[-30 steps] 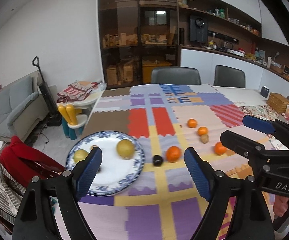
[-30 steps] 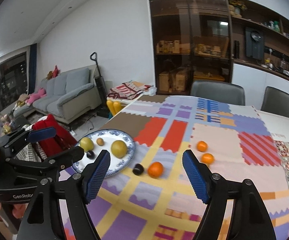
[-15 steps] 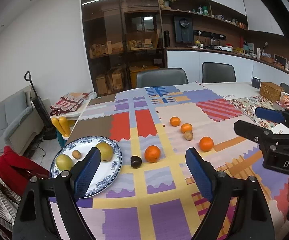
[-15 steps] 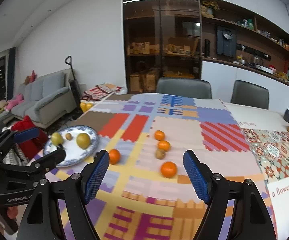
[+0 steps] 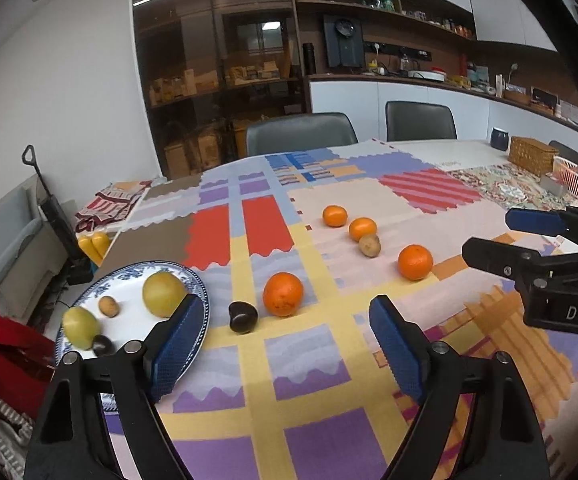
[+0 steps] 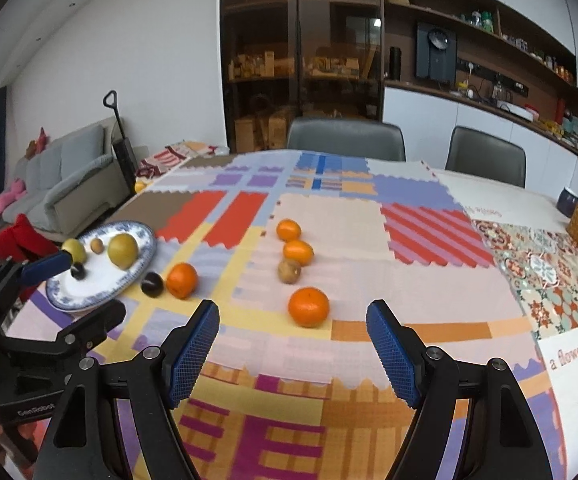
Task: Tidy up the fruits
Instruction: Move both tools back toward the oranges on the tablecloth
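A: Closing a little, the left gripper (image 5: pixel 285 344) has nothing between its jaws, which stand well apart; the right gripper (image 6: pixel 291 344) is wide apart and empty too.

B: What changed over the last second?

A: Both came down and forward. An orange (image 5: pixel 283 294) and a dark fruit (image 5: pixel 243 317) now lie just ahead of the left jaws; another orange (image 6: pixel 308 306) lies ahead of the right ones.

B: And the rest?

A: Two oranges (image 6: pixel 289 230) and a brown fruit (image 6: pixel 289 271) lie farther out on the cloth (image 6: pixel 369 280). The plate (image 5: pixel 129 280) already holds four fruits.

B: So?

A: Likely two pickups are starting, with six fruits still loose.
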Motion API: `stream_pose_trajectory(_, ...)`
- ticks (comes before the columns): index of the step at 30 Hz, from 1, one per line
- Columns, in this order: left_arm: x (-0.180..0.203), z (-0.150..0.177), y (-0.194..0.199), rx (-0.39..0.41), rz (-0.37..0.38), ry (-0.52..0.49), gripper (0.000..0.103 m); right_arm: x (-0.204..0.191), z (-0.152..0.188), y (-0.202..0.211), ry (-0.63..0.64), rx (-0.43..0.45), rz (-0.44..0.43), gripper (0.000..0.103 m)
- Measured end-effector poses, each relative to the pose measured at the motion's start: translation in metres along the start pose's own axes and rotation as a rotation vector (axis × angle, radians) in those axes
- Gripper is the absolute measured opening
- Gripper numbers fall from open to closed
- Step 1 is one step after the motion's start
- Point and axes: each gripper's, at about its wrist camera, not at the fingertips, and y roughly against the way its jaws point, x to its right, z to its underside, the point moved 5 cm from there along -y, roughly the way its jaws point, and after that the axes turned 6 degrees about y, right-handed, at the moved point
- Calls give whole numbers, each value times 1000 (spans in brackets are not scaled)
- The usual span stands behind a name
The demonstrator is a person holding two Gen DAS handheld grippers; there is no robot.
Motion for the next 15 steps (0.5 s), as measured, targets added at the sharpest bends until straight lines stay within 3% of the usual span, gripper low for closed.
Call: stream_pose_trajectory(15,3,0,-79,-142,29,-48,62,20,14,-68,-106,-136,-10,75)
